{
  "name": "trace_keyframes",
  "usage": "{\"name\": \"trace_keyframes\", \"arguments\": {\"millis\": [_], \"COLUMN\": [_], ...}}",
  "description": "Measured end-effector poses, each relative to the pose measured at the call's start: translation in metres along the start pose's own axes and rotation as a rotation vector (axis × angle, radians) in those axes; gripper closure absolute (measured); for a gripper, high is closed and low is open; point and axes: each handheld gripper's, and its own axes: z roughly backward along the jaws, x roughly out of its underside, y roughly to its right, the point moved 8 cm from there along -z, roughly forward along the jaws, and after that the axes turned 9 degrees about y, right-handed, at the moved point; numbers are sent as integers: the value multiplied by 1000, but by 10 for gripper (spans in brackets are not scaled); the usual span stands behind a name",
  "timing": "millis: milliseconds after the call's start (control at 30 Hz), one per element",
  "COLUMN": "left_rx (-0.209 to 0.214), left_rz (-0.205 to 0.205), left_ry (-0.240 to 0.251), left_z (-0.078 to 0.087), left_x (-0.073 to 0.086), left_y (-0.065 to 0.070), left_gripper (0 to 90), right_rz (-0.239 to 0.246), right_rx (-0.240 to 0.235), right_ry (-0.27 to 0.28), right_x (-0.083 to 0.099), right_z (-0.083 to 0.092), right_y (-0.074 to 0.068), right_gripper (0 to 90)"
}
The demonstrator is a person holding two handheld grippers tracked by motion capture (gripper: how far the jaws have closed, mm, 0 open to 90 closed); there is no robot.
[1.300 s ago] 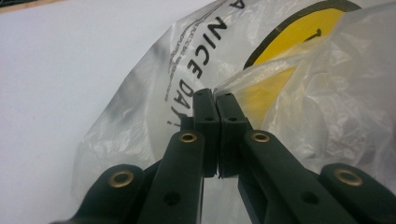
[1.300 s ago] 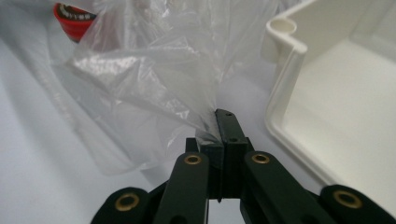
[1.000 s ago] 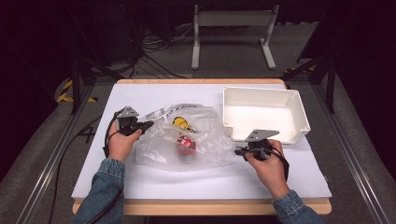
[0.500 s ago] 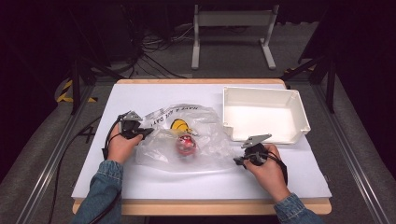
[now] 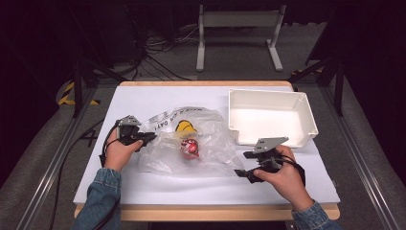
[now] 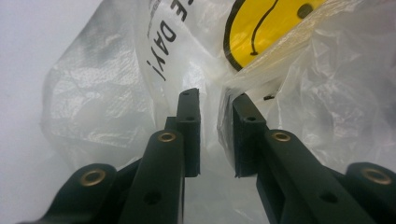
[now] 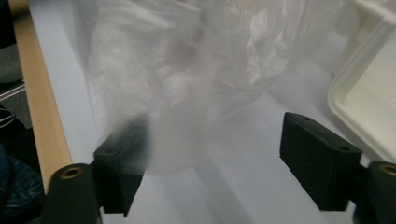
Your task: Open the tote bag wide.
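Observation:
A clear plastic bag (image 5: 206,153) printed with a yellow smiley (image 5: 186,126) lies crumpled on the white table sheet, a small red object (image 5: 190,147) inside it. My left gripper (image 5: 148,137) is at the bag's left edge. In the left gripper view its jaws (image 6: 215,100) have just been opening and stand a narrow gap apart, with bag film (image 6: 116,84) lying loose between them. My right gripper (image 5: 242,164) sits at the bag's lower right corner. Its jaws (image 7: 212,135) have just been opening and are wide apart, and blurred film (image 7: 187,56) hangs over the left one.
A white rectangular tray (image 5: 306,112) stands at the back right, its corner close to my right gripper (image 7: 364,93). The table's wooden front edge (image 5: 206,211) runs just below both hands. Bare white sheet (image 5: 143,182) lies in front of the bag.
The right jaws have gone from shut on the bag's right edge to wide open, letting it go. The left jaws have parted a little. The bag has settled slightly.

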Motion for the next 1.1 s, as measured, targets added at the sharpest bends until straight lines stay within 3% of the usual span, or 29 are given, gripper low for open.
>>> {"name": "trace_keyframes", "arguments": {"millis": [167, 300, 400, 533, 633, 700, 833, 933, 967, 1100], "left_rx": [1, 3, -2, 4, 16, 18, 26, 70, 95, 174], "left_rz": [12, 25, 32, 28, 19, 2, -12, -27, -50, -117], "left_ry": [41, 69, 103, 144, 180, 208, 265, 283, 279, 239], "left_z": [13, 17, 21, 30, 39, 45, 56, 63, 63, 63], "left_x": [-7, -11, -17, -26, -35, -41, -54, -62, -64, -66], "left_y": [3, 5, 6, 11, 18, 23, 34, 49, 56, 83], "left_gripper": [670, 564, 413, 296, 281, 281, 324, 399, 425, 765], "right_rz": [59, 100, 127, 148, 162, 165, 174, 175, 176, 169], "right_rx": [-53, -89, -92, -106, -134, -141, -155, -168, -173, -188], "right_ry": [54, 89, 129, 181, 168, 175, 203, 213, 210, 192], "right_x": [-15, -28, -40, -56, -64, -71, -85, -93, -95, -100], "right_z": [14, 22, 24, 17, 9, 4, -9, -18, -23, -41], "right_y": [-7, -15, -20, -26, -33, -36, -43, -48, -50, -55], "right_gripper": [176, 166, 175, 306, 468, 518, 617, 745, 779, 831]}}
